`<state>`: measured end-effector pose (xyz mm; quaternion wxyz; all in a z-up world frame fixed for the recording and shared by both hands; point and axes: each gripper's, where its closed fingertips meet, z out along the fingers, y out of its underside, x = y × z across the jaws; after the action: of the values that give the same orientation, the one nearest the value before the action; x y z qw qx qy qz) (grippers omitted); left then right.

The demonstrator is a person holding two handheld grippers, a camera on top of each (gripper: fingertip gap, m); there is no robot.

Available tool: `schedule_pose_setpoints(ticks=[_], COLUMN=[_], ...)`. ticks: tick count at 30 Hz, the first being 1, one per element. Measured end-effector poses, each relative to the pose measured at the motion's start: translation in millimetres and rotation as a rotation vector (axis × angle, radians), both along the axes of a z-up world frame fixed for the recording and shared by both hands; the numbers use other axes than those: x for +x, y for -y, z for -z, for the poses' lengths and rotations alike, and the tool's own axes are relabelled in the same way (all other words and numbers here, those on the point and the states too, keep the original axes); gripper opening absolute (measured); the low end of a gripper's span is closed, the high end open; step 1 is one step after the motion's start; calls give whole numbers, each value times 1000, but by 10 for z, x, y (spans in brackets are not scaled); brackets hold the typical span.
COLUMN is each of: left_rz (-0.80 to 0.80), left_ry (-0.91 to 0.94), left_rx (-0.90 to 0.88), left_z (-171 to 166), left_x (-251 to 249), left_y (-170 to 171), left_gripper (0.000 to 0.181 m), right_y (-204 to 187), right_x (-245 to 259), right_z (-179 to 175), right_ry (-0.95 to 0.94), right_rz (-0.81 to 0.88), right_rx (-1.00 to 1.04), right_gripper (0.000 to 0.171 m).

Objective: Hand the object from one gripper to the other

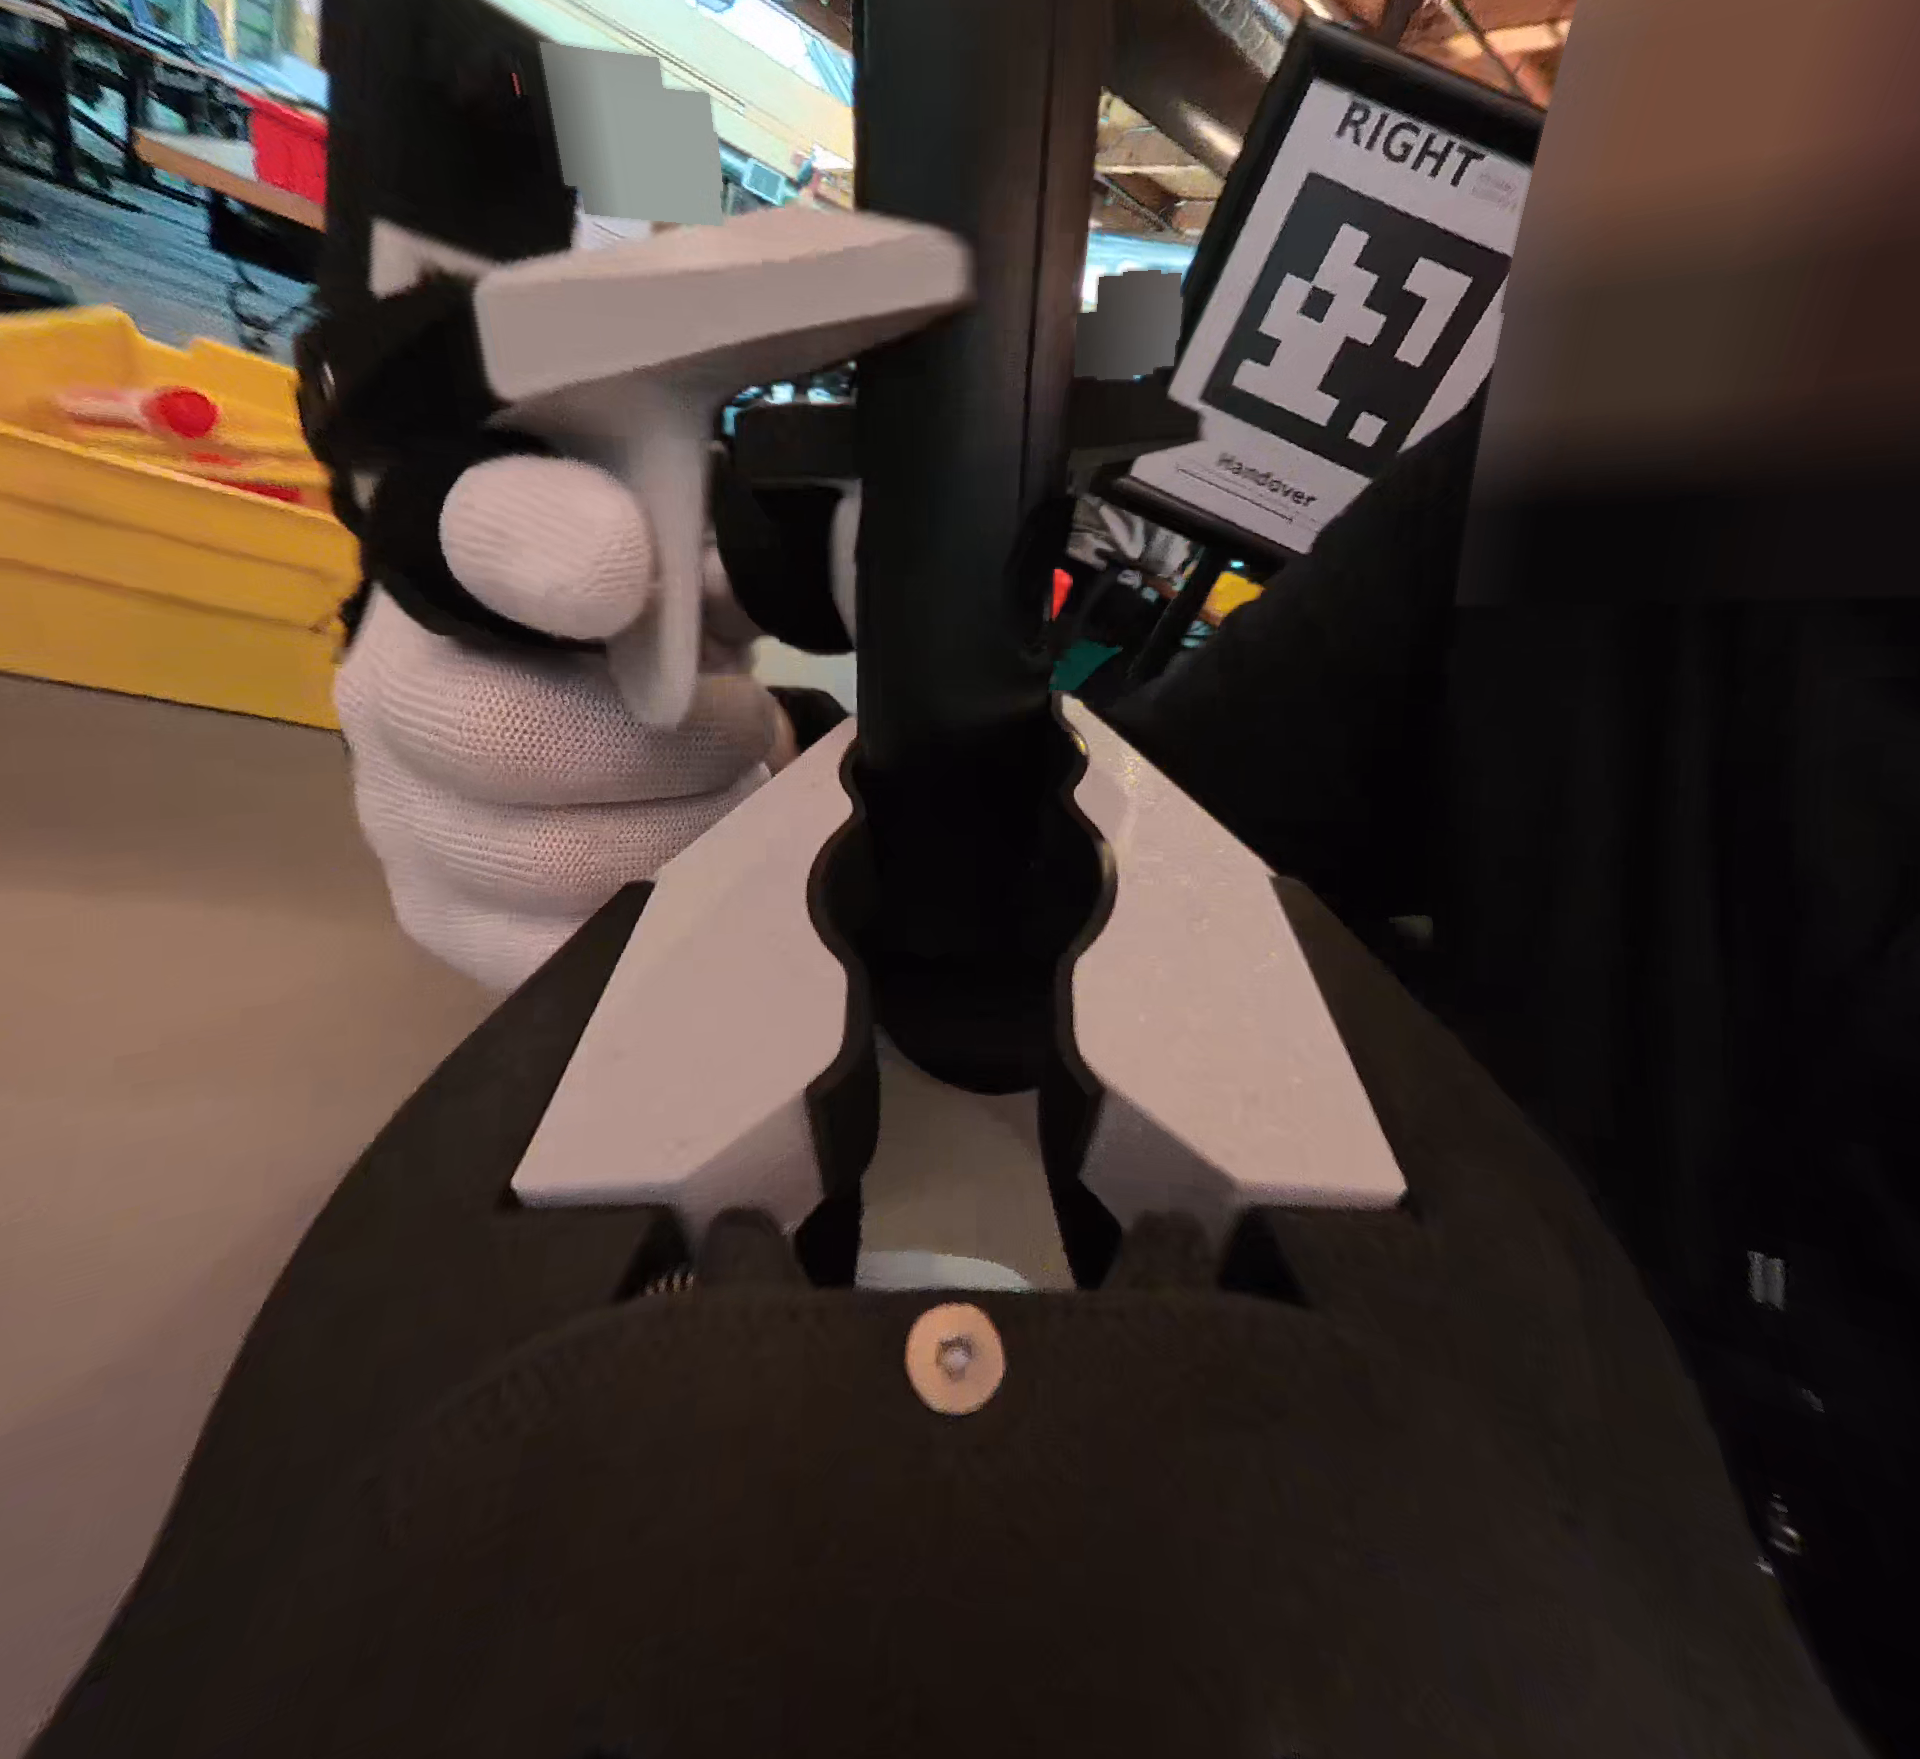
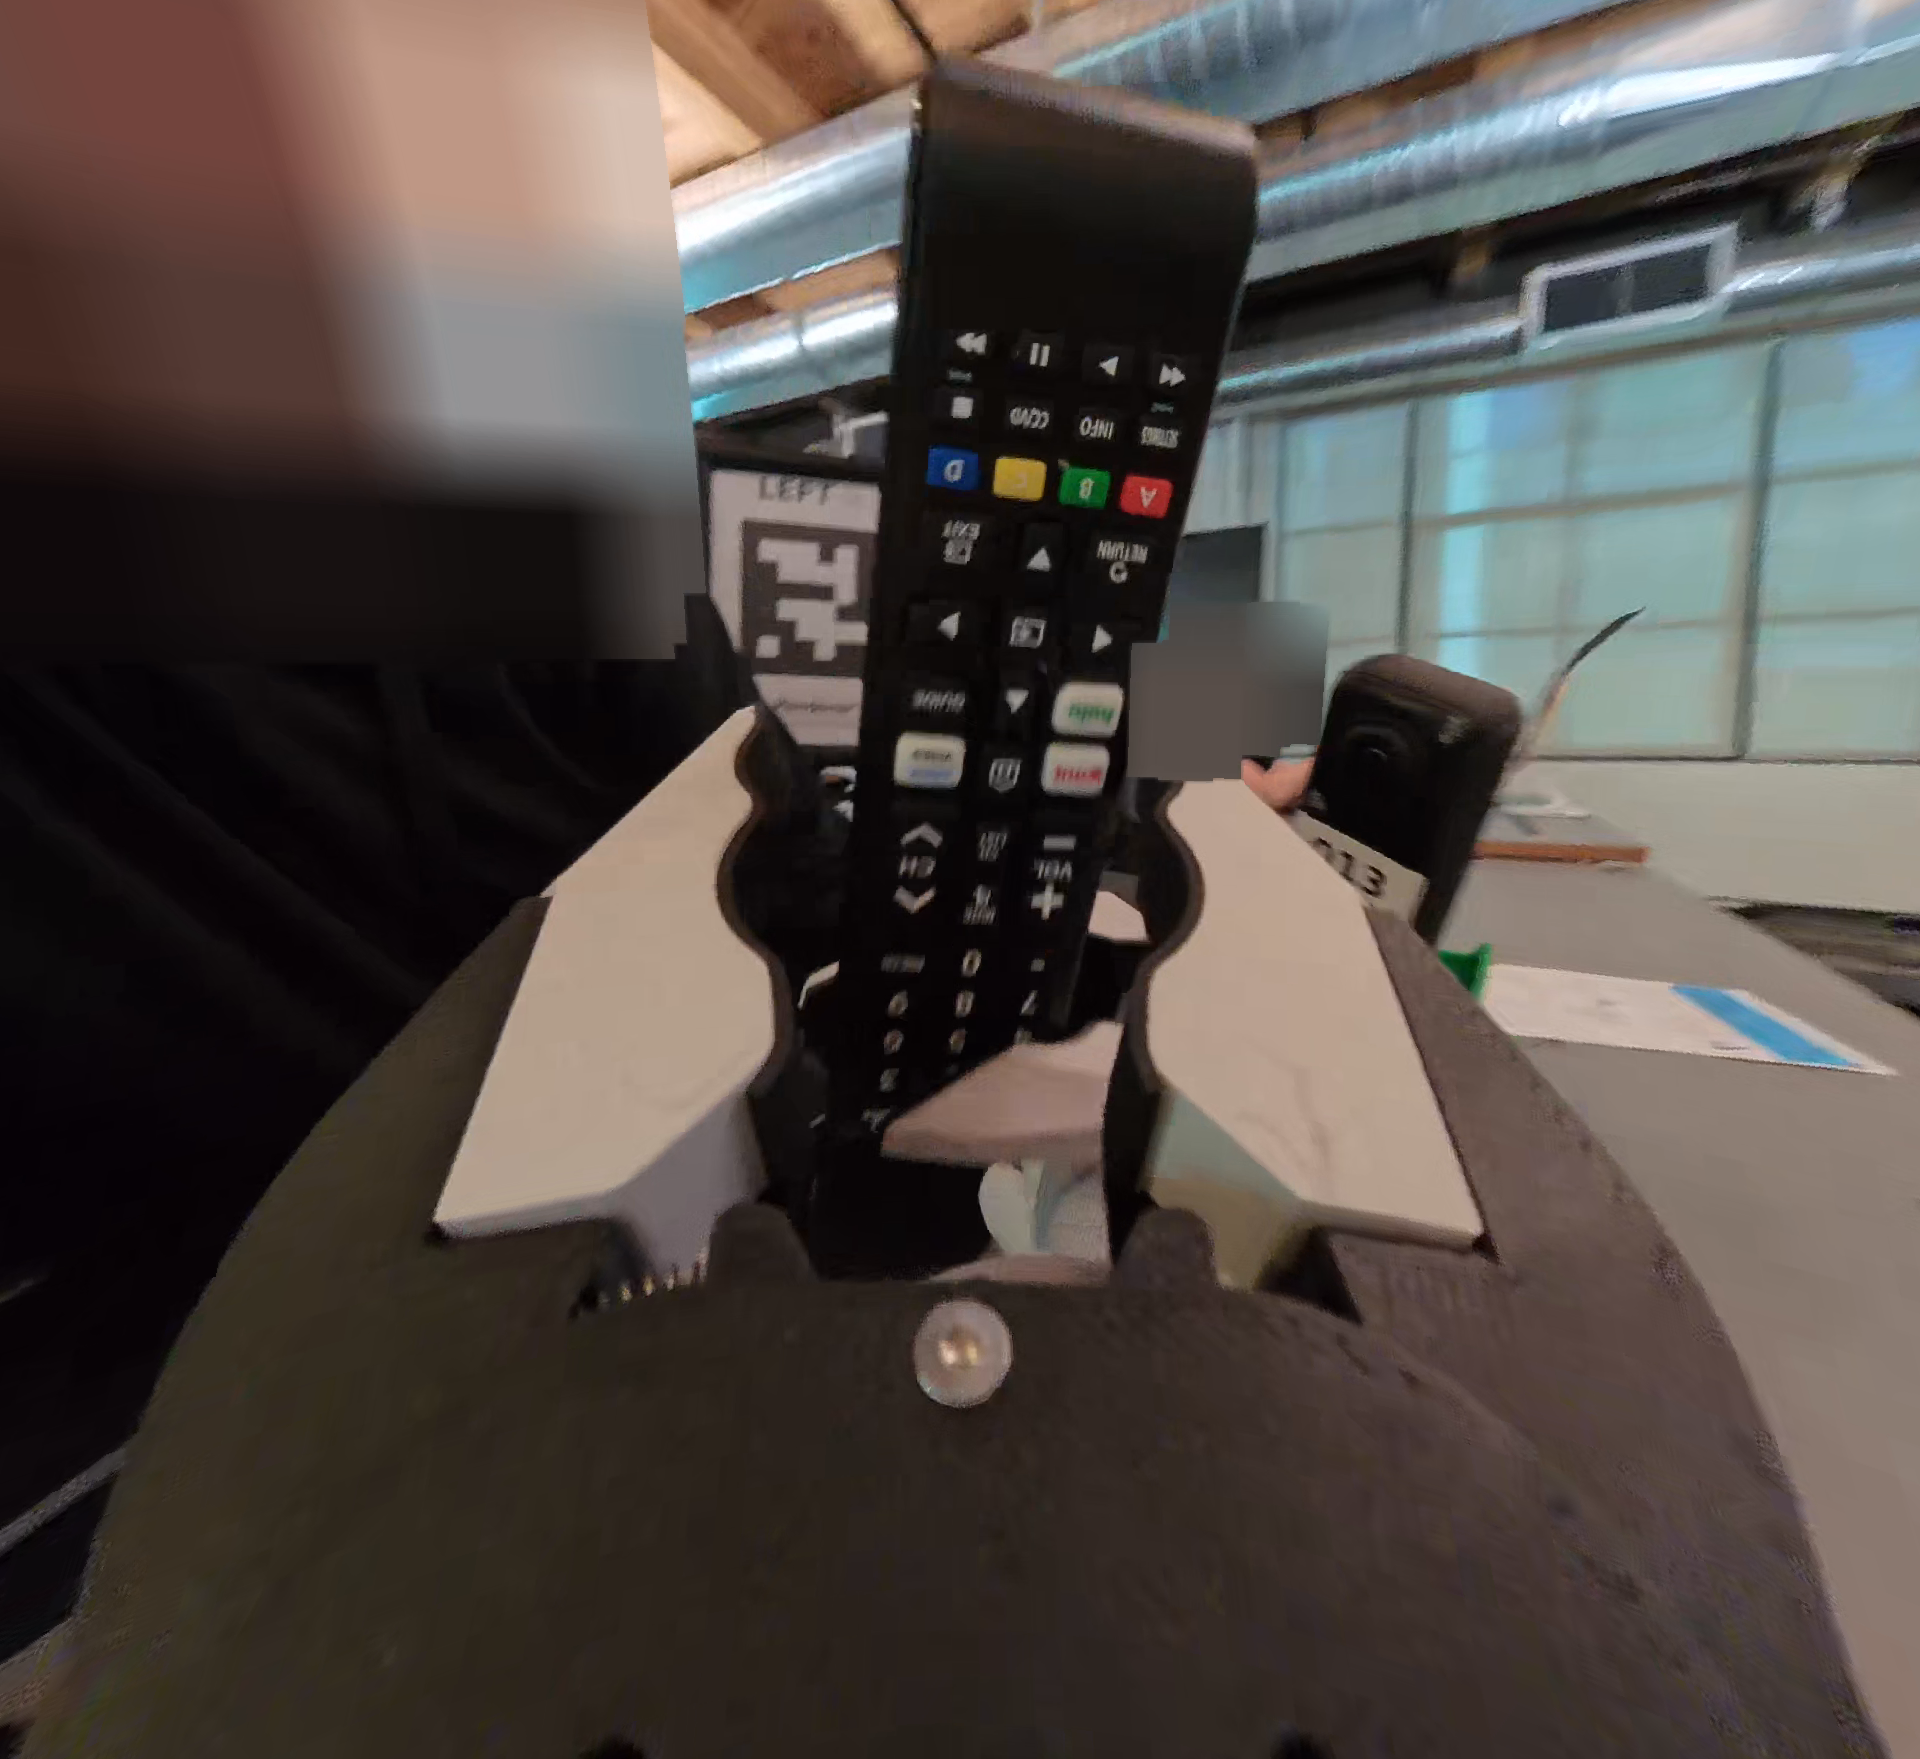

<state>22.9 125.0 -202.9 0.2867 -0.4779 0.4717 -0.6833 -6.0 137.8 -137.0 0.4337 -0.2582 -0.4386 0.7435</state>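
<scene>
A black remote control (image 2: 1049, 566) stands nearly upright in mid-air, its lower end clamped between the pale fingers of the left gripper (image 1: 961, 836), whose jaws press on both of its narrow sides. In the left wrist view the remote (image 1: 966, 307) shows only its dark edge, rising out of the top of the picture. The right gripper (image 2: 961, 836) sits around the remote's button face with its jaws apart, a gap showing on each side of the remote; one finger (image 1: 717, 307) of it shows in the left wrist view just beside the remote's edge, though blur hides whether they touch. A hand in a white knitted glove (image 1: 520, 753) holds that gripper from below. Behind stand two black-framed cards with square black-and-white markers (image 1: 1351, 307) (image 2: 805, 597). A yellow bin (image 1: 156, 566) rests on the grey table (image 1: 156, 930) at the left, with papers (image 2: 1673, 1023) lying on the table (image 2: 1714, 1190) in the right wrist view.
</scene>
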Motion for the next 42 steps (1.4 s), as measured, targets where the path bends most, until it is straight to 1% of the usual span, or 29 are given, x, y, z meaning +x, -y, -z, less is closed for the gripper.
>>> schedule_pose_setpoints(ticks=[2, 4, 6, 9, 12, 16, 20, 22, 24, 26, 28, 30, 31, 32, 33, 34, 35, 36, 37, 39, 40, 42], left_rz=[-50, -76, -96, -148, -184, -172, -194, -185, -179, -214, -273, -351, -417, -512, -627, -764, -925, -1031, -1089, -1270, -1311, -1390], left_ry=[-6, 40, 106, 127, 113, 150, 168, 171, 143, 110, 79, 61, 36, 2, -29, -62, -99, -114, -117, -170, -197, -260], left_rx=[79, 128, 179, 290, 362, 309, 253, 231, 220, 221, 204, 233, 268, 314, 359, 405, 443, 465, 472, 544, 588, 698], left_z=[-111, -324, -562, -711, -643, -611, -532, -494, -385, -257, -216, -273, -314, -362, -421, -480, -534, -583, -609, -605, -583, -527], left_x=[39, 100, 164, 237, 231, 139, 53, 76, 154, 195, 174, 83, 31, -28, -103, -194, -312, -405, -449, -562, -565, -579], left_y=[-179, -341, -464, -565, -565, -601, -655, -620, -571, -585, -705, -823, -913, -1041, -1185, -1347, -1532, -1637, -1685, -1831, -1858, -1909], left_gripper=[28, 28, 28, 27, 27, 27, 27, 27, 27, 27, 27, 27, 27, 27, 27, 27, 26, 27, 26, 25, 25, 25], right_y=[-194, -376, -496, -588, -593, -587, -603, -548, -448, -450, -504, -631, -690, -758, -842, -956, -1068, -1105, -1144, -1243, -1318, -1472], right_x=[206, 418, 519, 574, 529, 423, 463, 487, 390, 287, 263, 369, 446, 508, 501, 452, 392, 304, 204, -20, -120, -238], right_z=[-61, -46, 54, 156, 244, 351, 412, 398, 442, 516, 510, 377, 259, 111, -23, -151, -296, -457, -609, -840, -891, -853], right_ry=[-69, -130, -123, -131, -127, -110, -135, -179, -146, -109, -93, -112, -120, -121, -75, -4, 62, 117, 166, 238, 267, 320], right_rz=[57, 102, 132, 143, 132, 154, 200, 225, 239, 254, 286, 381, 422, 482, 563, 658, 747, 791, 828, 891, 937, 1044], right_rx=[-48, -92, -115, -154, -185, -219, -267, -299, -290, -311, -310, -292, -280, -261, -223, -180, -136, -77, -32, -2, -6, -34], right_gripper=[67, 56, 50, 43, 42, 42, 40, 41, 43, 45, 49, 55, 56, 58, 62, 68, 78, 86, 93, 108, 107, 105])
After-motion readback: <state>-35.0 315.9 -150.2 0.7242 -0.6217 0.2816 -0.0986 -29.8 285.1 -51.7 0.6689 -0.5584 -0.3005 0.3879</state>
